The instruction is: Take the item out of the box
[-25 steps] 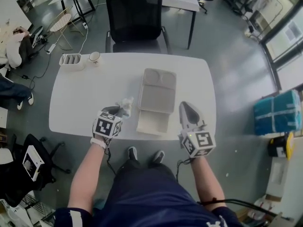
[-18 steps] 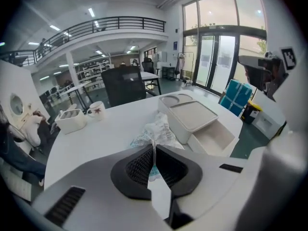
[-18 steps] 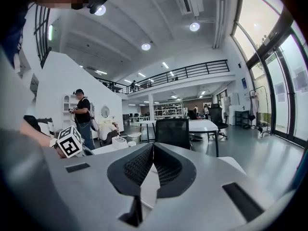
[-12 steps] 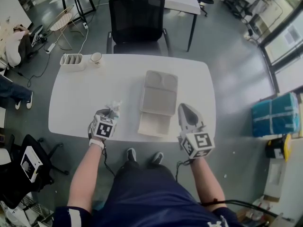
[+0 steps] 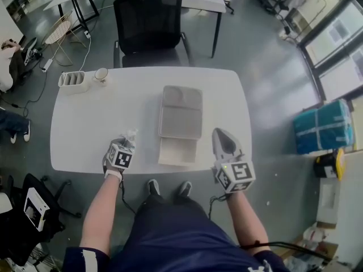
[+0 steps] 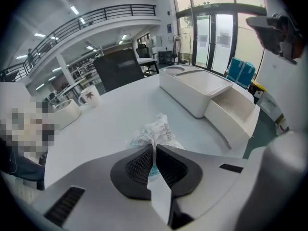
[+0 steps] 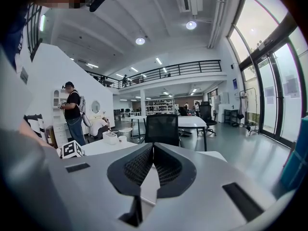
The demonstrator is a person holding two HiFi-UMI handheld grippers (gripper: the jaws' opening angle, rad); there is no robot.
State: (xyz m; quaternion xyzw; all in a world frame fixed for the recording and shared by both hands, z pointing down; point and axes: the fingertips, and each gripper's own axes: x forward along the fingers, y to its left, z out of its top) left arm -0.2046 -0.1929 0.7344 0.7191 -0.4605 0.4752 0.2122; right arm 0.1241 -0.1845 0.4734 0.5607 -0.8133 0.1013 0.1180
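Note:
A beige box (image 5: 180, 112) lies in the middle of the white table (image 5: 85, 123), with its drawer (image 5: 177, 152) pulled out toward me. In the left gripper view the box (image 6: 195, 88) and its open drawer (image 6: 236, 112) lie to the right. My left gripper (image 5: 127, 141) is left of the box near the table's front edge, shut on a crinkled clear plastic packet (image 5: 130, 135). The packet (image 6: 156, 134) sticks out past the left gripper (image 6: 154, 147) over the tabletop. My right gripper (image 5: 223, 136) is right of the drawer, shut with nothing between its jaws, and the right gripper (image 7: 153, 146) points level across the table.
A white ribbed organiser (image 5: 72, 80) and a small cup (image 5: 101, 74) stand at the table's far left corner. A black office chair (image 5: 148, 27) is behind the table. A teal wrapped bundle (image 5: 320, 126) sits on the floor at the right.
My left gripper has carried the packet left and toward the front edge, away from the box. The right gripper has stayed beside the drawer.

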